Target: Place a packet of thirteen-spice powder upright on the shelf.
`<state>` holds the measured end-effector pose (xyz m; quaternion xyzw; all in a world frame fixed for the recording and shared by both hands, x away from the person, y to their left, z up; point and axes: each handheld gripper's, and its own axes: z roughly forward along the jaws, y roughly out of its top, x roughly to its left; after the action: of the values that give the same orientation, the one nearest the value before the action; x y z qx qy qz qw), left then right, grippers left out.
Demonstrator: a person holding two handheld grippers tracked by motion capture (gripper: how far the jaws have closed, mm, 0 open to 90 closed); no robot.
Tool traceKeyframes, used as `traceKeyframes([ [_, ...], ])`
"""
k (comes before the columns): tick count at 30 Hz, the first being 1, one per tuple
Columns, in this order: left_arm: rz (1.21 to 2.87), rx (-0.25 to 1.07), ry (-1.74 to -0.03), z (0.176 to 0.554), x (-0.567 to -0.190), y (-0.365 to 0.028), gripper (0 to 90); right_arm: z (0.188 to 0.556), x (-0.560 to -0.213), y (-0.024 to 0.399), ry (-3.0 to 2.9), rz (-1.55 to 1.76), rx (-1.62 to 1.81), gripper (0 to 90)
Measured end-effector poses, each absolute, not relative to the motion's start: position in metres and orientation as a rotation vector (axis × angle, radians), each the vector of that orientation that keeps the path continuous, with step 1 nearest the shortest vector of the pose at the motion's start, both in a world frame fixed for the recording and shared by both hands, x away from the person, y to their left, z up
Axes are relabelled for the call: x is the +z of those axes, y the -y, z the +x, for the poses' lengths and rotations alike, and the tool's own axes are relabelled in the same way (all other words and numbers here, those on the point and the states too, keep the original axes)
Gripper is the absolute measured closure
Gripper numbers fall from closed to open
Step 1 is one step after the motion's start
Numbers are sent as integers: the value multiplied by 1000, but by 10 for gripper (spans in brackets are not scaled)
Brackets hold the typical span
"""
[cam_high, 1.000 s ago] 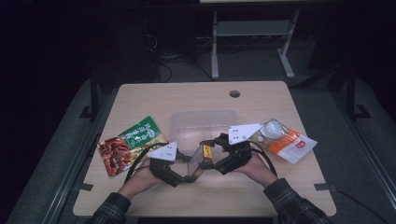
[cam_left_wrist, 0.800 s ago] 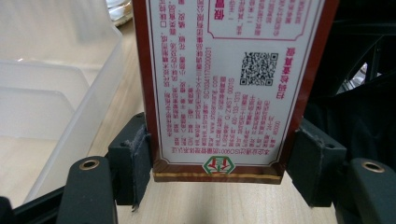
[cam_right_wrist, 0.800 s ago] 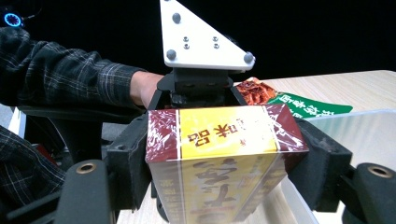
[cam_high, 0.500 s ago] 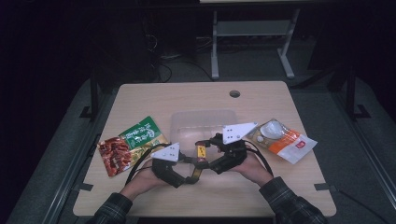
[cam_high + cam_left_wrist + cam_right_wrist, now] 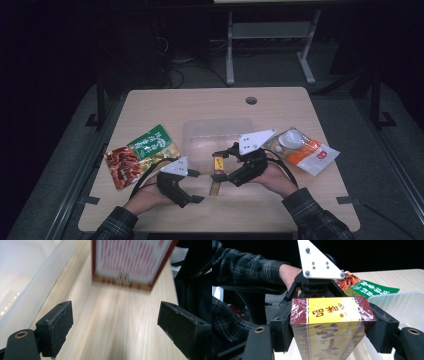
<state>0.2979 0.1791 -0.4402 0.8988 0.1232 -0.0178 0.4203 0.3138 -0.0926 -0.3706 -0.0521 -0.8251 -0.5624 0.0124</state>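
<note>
2 jaws of the right gripper [image 5: 332, 325] clamp the box [image 5: 329, 327].

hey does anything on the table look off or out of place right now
Nothing spilled or damaged. The one oddity: the yellow-and-maroon box is not lying flat; it is clamped in the right hand-held gripper, one end up. The left hand-held gripper is open with nothing between its jaws.

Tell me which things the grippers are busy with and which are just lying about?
Busy with:
- yellow and maroon box, clamped in the right gripper
- left gripper, open with nothing in it
- clear plastic tub, right beside the box

Lying about:
- green and red snack packet
- orange and white packet
</note>
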Motion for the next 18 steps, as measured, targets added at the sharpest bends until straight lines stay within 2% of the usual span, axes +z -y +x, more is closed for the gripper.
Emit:
traceKeyframes([
  [10,2285,8,-432,290,-442,-208,128,324,-355,101,2606,-136,-1725,307],
  [18,2288,27,-476,286,-446,-216,131,333,-342,111,2639,-147,-1735,307],
])
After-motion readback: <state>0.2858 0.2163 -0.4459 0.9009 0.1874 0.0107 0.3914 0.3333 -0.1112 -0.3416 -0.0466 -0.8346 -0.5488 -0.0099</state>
